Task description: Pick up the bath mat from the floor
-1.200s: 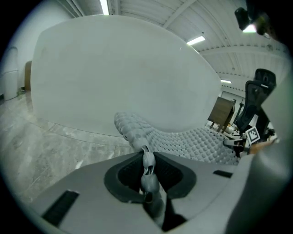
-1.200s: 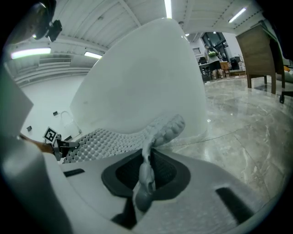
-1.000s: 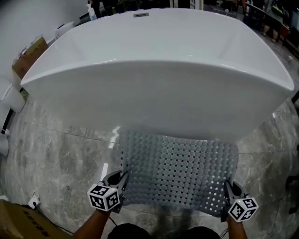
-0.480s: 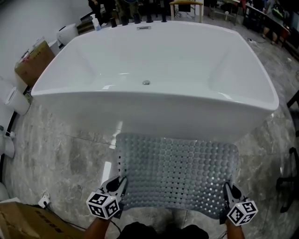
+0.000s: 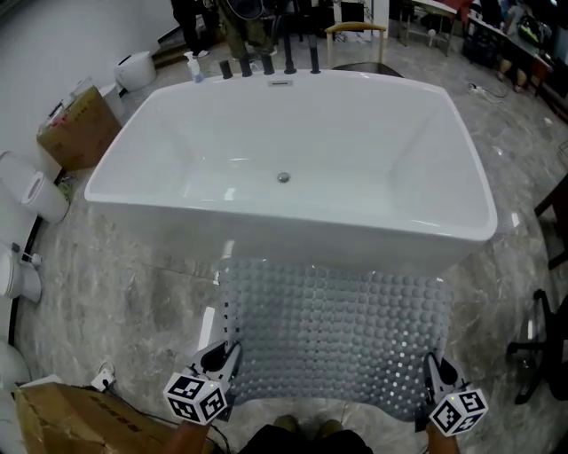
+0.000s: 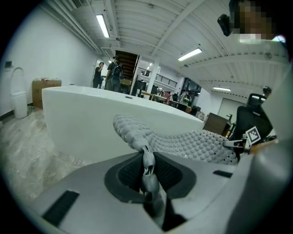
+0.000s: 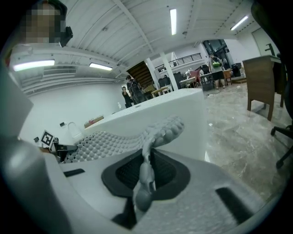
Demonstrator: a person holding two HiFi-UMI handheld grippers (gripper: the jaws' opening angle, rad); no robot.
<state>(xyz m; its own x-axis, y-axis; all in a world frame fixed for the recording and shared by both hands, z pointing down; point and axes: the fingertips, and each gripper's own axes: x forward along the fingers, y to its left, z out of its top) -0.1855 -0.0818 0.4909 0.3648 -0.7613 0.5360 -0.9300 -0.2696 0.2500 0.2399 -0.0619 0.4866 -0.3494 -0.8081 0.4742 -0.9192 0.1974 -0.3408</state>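
A grey studded bath mat (image 5: 335, 330) hangs spread out in front of the white bathtub (image 5: 293, 155), held up by its two near corners. My left gripper (image 5: 224, 360) is shut on the mat's near left corner; in the left gripper view the mat's edge (image 6: 147, 161) is pinched between the jaws and the mat (image 6: 192, 144) stretches away to the right. My right gripper (image 5: 435, 375) is shut on the near right corner; in the right gripper view the mat's edge (image 7: 145, 176) sits clamped between the jaws and the mat (image 7: 114, 141) runs off left.
A cardboard box (image 5: 78, 115) and white toilets (image 5: 34, 191) stand at the left of the marble floor (image 5: 115, 301). Another box (image 5: 71, 421) is at the near left. A black chair (image 5: 541, 346) stands at the right. People (image 5: 235, 22) are behind the tub.
The view has risen and drawn back: the tub now shows its whole inside and drain. The mat hangs higher in both grippers, whose grip is unchanged.
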